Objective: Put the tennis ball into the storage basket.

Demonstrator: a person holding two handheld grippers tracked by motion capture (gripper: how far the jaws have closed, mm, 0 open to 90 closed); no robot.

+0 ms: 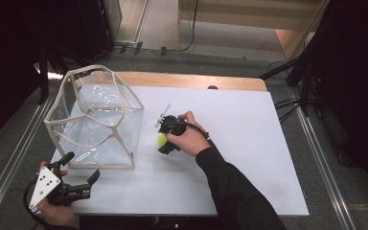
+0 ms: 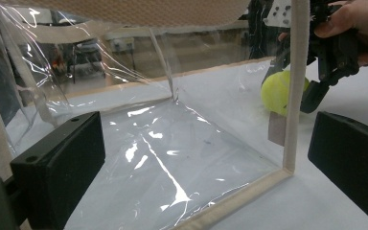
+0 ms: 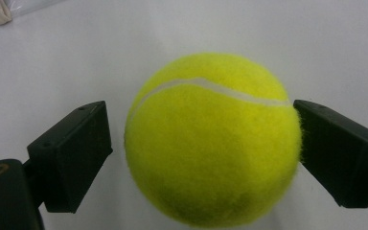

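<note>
the right gripper (image 3: 201,139) has its jaws around the tennis ball (image 3: 213,139); the right jaw touches the felt, the left stands just off it, so the ball is not yet pinched. the ball sits on the worktop (image 1: 230,158) near its middle, just beside the clear bag (image 1: 96,120). the left gripper (image 2: 206,158), jaws spread and holding nothing, faces the bag at the worktop's near left corner; its view shows the ball (image 2: 280,91) through the plastic.

Clear bag (image 1: 96,120) blocks left of ball (image 1: 161,139); table (image 1: 249,143) right open.

No legible text, labels or signs.
</note>
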